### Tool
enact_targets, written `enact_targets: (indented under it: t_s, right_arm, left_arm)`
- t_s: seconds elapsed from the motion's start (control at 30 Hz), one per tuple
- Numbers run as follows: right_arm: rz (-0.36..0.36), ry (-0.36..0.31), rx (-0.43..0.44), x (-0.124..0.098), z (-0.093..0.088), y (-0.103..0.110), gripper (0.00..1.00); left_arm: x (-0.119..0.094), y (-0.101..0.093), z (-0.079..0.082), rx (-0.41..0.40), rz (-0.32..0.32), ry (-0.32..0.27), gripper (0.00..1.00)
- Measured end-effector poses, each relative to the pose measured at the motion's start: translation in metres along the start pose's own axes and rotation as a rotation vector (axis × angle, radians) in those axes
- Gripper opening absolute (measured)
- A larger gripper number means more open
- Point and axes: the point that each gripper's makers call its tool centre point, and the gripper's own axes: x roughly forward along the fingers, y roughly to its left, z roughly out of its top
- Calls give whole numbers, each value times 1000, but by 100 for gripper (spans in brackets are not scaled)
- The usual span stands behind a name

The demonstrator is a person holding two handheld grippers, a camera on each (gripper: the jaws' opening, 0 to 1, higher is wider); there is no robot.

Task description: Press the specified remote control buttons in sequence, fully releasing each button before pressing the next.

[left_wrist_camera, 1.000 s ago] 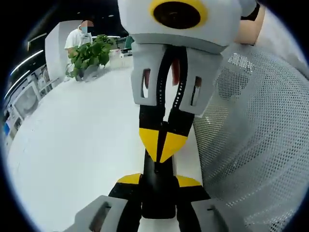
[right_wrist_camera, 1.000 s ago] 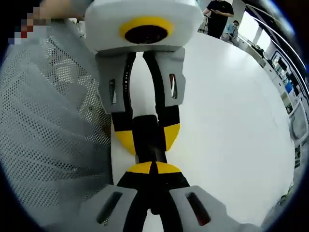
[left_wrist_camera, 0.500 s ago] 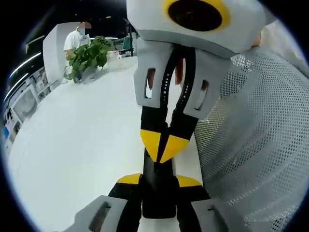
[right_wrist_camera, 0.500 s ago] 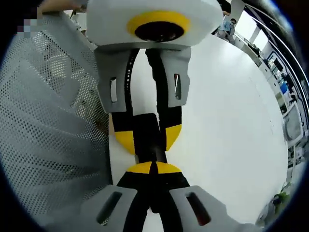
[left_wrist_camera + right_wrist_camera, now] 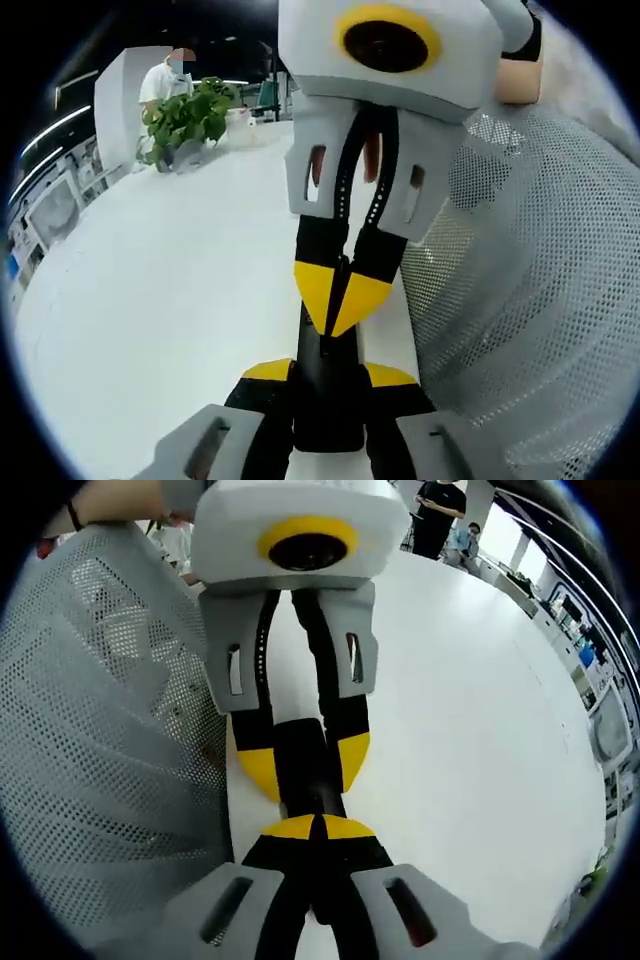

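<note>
I have the slim black remote clamped end-on in my left gripper, right gripper shut tip-down on its face; rigid, light, slick plastic, so I grip the long edges.

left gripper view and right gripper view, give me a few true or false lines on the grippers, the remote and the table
1. The left gripper holds the black remote between its jaws. True.
2. The right gripper has its jaws spread wide. False: they are closed together, with the yellow tips at the remote.
3. A green plant stands by the far edge of the white table. True.
4. The remote lies flat on the table, untouched. False: it is clamped in the left gripper.
</note>
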Motion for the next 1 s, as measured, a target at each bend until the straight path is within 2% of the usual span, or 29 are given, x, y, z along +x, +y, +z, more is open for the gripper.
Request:
enact_targets:
  t_s: [0.27, 1.0]
  right_arm:
    - [-3, 16, -26, 0, 0, -1, 0]
    - [-14, 13, -48, 1, 0, 1, 0]
  left_arm:
    - [1, 1, -1, 2, 12, 26, 26]
    - [0, 0, 0, -10, 12, 1, 26]
